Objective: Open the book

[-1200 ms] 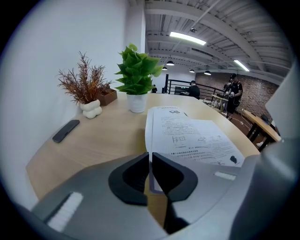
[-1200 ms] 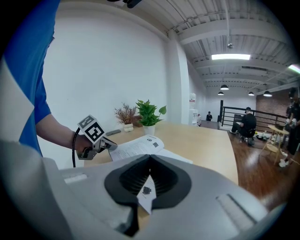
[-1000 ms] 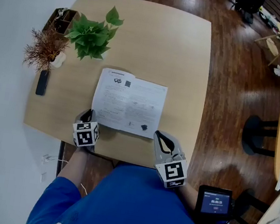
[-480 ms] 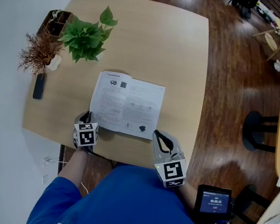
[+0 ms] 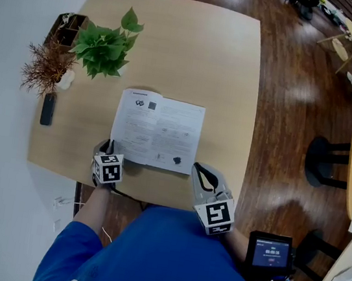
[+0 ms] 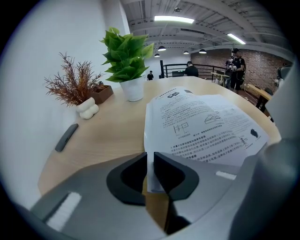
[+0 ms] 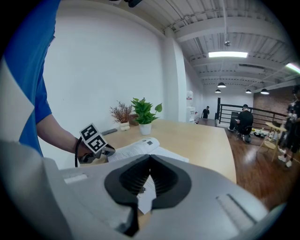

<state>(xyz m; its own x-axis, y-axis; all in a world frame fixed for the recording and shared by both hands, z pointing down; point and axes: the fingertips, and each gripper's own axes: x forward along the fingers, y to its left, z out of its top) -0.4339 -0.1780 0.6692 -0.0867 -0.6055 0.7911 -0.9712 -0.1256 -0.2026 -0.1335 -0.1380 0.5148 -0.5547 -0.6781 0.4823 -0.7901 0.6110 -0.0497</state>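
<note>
book (image 5: 156, 130) corner sits between the just-opening jaws of left tongs (image 6: 150, 161).

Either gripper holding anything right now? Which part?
Nothing firmly. Left gripper: jaws have just been opening, near-left corner of the book loose between them. Right gripper: jaws together by the near-right corner, no grip evident.
</note>
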